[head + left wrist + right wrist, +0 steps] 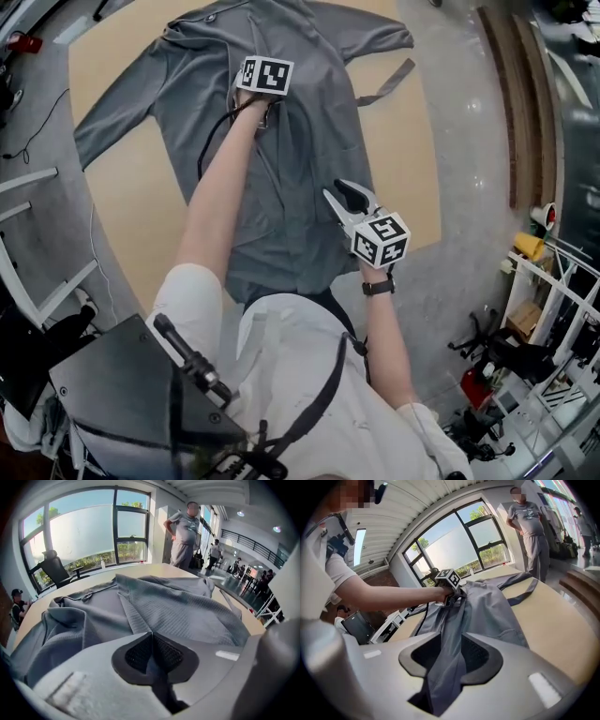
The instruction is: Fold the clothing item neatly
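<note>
My left gripper (152,637) is pressed together on a ridge of the grey shirt (300,178). At 5 o'clock from it, my right gripper (342,197) pinches the same ridge.

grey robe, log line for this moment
left gripper: shut on grey waffle-knit robe, chest | right gripper: shut on lower front | robe spread on round tan table

Left gripper (151,635) jaws seen closed at lower centre, pads met at the tips. Grey garment (178,606) is spread on tan table (150,569) beyond. Person (183,536) seen standing at upper right, windows (84,531) at upper left.
</note>
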